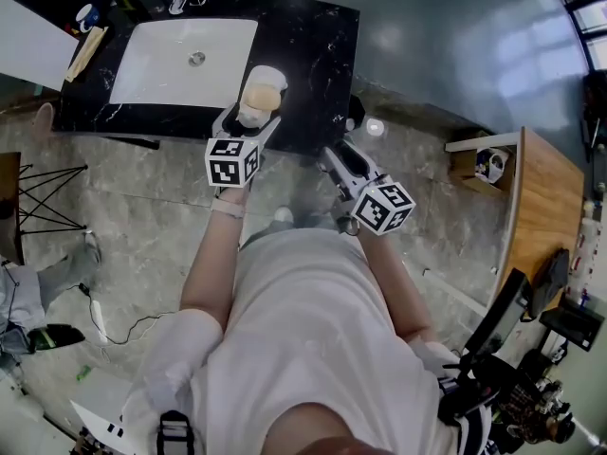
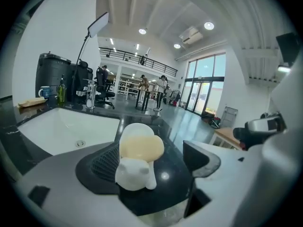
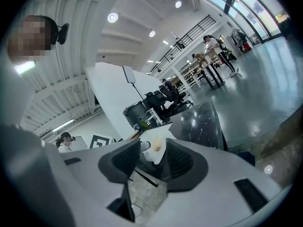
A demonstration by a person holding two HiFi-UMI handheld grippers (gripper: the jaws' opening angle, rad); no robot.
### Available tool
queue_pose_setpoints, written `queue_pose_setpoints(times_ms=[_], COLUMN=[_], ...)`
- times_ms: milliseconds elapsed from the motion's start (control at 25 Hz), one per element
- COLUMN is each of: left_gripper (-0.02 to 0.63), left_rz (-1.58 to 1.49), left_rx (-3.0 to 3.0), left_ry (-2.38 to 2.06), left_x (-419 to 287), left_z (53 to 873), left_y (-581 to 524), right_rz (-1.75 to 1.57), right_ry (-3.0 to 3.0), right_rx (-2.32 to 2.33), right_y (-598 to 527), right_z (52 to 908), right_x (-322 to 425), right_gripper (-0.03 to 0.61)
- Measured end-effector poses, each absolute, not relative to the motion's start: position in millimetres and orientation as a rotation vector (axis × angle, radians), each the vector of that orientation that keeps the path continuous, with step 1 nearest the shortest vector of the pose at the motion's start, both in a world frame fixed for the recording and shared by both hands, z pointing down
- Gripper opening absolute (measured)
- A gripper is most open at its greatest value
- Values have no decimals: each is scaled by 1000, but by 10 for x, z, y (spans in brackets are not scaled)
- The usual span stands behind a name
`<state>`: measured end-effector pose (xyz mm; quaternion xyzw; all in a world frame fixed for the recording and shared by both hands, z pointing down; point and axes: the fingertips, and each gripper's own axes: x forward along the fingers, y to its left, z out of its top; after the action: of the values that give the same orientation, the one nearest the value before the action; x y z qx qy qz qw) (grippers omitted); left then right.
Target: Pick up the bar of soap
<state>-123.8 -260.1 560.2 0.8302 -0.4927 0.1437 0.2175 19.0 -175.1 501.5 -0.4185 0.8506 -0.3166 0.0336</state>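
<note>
While it lies there, soap (image 2: 141, 147) looks pale yellow

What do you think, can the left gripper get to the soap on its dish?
Probably yes. The left gripper has its jaws apart, with the soap and its white dish between them on the black counter, and nothing blocks the way.

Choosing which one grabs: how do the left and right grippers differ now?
The left gripper is over the black marble counter, the right gripper short of its edge. The left's jaws stand wide around the pale yellow bar of soap; the right's stand narrower, with nothing between. Both are open.
</note>
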Motion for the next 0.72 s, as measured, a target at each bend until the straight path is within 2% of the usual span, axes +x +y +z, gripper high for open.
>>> queue_pose_setpoints(times_ms=[360, 720], left_gripper=[505, 511], left_rz=[602, 687], left_rx=[2287, 2219], left_ry=[-1331, -1308], left_x=[-1154, -1114], left_z=[5737, 5979], left_y=[-2918, -3099], right_rz=[-990, -1005], right_ry=[2602, 2588], right_rx=[-1294, -1308], right_y=[-1861, -1927], right_z=[5042, 5086], right_x=[216, 290], right_gripper=[178, 178])
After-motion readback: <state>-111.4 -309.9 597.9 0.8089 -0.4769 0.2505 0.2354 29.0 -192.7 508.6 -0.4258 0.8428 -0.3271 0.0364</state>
